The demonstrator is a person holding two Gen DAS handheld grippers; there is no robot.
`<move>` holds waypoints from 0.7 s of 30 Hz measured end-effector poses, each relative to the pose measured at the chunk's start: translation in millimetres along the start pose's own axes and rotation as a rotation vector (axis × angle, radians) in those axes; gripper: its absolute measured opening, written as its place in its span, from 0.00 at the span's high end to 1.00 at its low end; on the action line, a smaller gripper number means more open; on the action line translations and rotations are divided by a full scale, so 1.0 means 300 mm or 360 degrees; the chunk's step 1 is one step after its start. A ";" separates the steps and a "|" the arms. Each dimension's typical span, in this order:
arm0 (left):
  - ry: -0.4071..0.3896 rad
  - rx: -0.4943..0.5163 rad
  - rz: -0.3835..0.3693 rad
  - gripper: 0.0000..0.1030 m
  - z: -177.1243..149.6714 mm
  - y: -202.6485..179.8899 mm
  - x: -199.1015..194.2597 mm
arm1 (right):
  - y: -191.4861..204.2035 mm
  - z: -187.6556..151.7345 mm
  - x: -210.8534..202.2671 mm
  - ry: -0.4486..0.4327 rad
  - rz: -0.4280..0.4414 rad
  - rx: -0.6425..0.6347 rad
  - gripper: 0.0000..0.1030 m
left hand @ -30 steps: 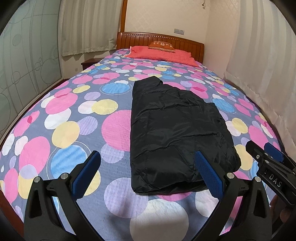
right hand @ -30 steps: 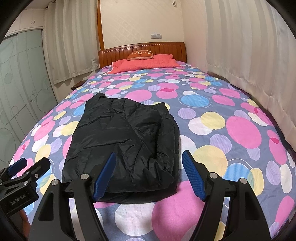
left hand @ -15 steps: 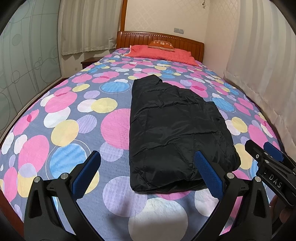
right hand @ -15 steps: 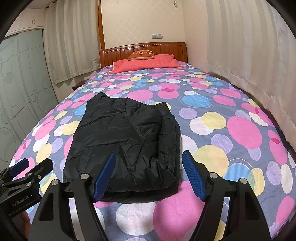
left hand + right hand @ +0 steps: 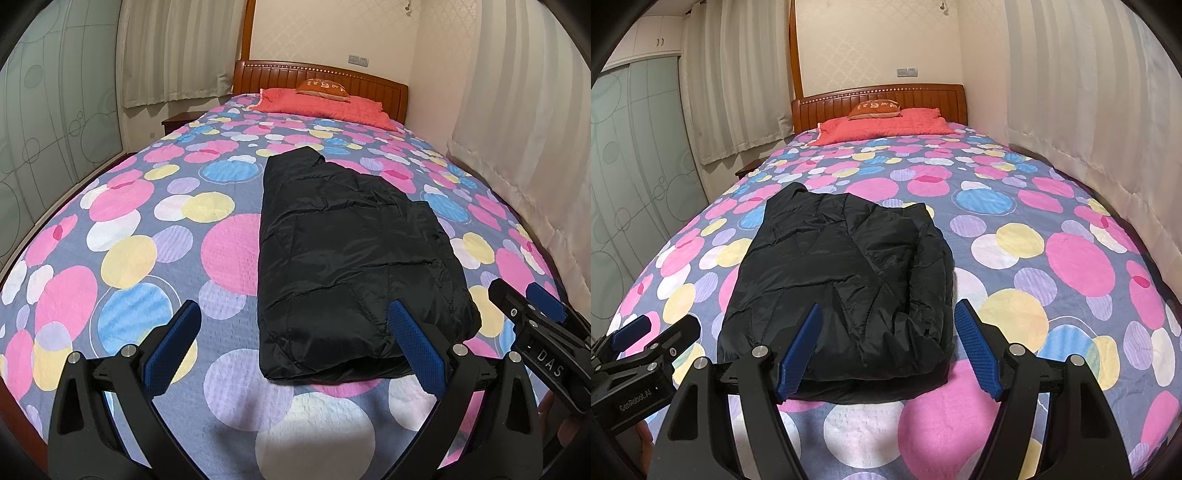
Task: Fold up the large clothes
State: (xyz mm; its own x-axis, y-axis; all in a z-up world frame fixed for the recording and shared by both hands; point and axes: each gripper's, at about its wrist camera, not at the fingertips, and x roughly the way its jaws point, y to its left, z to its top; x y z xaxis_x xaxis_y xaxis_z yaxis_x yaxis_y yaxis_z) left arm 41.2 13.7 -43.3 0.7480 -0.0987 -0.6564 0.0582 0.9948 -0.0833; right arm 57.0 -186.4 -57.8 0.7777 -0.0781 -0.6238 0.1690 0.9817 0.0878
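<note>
Black jacket (image 5: 351, 258) lies folded on the spotted bedspread (image 5: 122, 258), both my grippers spread wide, holding nothing.

My left gripper (image 5: 295, 343) sees bare quilt to the jacket's left; my right gripper (image 5: 886, 343) sees the puffy right fold and open quilt toward the curtain (image 5: 1108, 110). Little has shifted since a second ago. The near hem sits just ahead of my fingertips.

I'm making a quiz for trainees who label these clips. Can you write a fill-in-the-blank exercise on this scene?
1. The folded jacket is ____ in colour.
2. Both the left gripper and the right gripper are ____, holding nothing.
3. The jacket lies on the ____, whose cover has coloured circles.
4. At the headboard, a small orange cushion rests on a ____ pillow.

Missing words: black; open; bed; red
</note>
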 end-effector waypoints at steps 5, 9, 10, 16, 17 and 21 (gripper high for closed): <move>0.0002 -0.0002 0.0002 0.02 -0.002 0.000 0.002 | 0.005 0.002 -0.004 -0.0003 0.0000 -0.0003 0.29; -0.0002 0.0000 0.0003 0.02 -0.002 0.000 0.001 | 0.006 0.001 -0.004 -0.0004 0.0000 -0.0004 0.29; -0.0001 0.0000 0.0004 0.02 0.000 0.002 0.002 | 0.006 0.003 -0.006 -0.0006 0.0000 -0.0004 0.29; -0.0028 -0.0002 0.0008 0.02 -0.017 -0.012 -0.009 | 0.015 0.017 -0.008 -0.0015 -0.0003 -0.0012 0.29; -0.0034 0.0000 0.0013 0.02 -0.014 -0.016 -0.012 | 0.014 0.013 -0.008 -0.0014 -0.0004 -0.0013 0.29; -0.0062 0.0023 0.0029 0.02 -0.006 -0.030 -0.030 | 0.023 0.023 -0.015 -0.0026 -0.0005 -0.0019 0.29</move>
State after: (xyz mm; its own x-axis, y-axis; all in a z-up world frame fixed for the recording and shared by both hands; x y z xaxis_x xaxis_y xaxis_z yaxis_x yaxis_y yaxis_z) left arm 32.7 5.6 -37.8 0.7740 -0.0796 -0.6281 0.0535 0.9967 -0.0604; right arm 59.0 -180.5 -48.9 0.7868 -0.0837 -0.6115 0.1641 0.9835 0.0765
